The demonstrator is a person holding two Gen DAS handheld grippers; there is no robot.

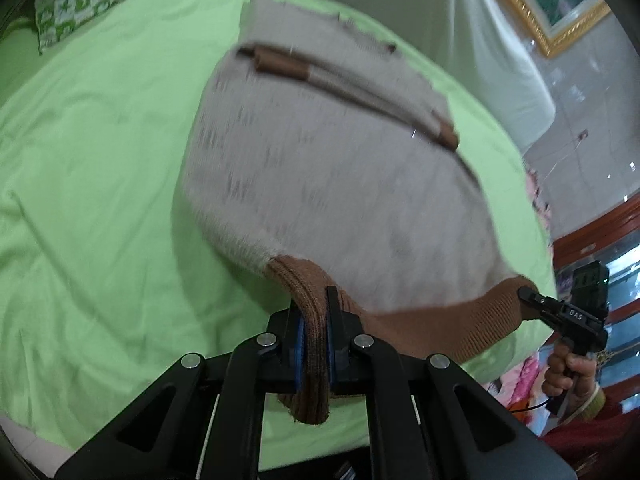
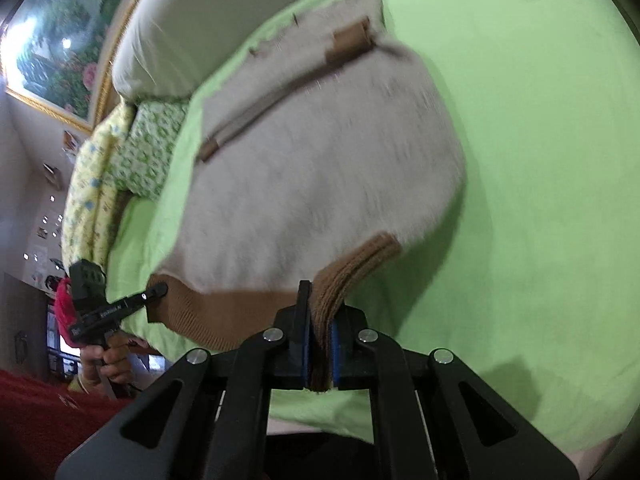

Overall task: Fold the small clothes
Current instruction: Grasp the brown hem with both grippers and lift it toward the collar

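The left gripper (image 1: 316, 332) is clenched on the brown ribbed hem (image 1: 440, 332) of a cream sweater (image 1: 320, 184). The sweater lies spread over the green bedsheet (image 1: 100, 140), its hem lifted. At the hem's right end, the right gripper (image 2: 319, 344) grips it too.

The sweater (image 1: 332, 184) is fuzzy pale knit, with a ribbed brown hem (image 1: 448, 332) that looks coarser. The bed sheet (image 1: 100, 160) is smooth matt green cotton-ish cloth. Both tongs (image 1: 315, 344) (image 2: 320, 344) are matt black plastic with shiny metal rivets and blue rubbery pads (image 2: 335, 352). The picture frame (image 1: 532, 20) is glossy gold.
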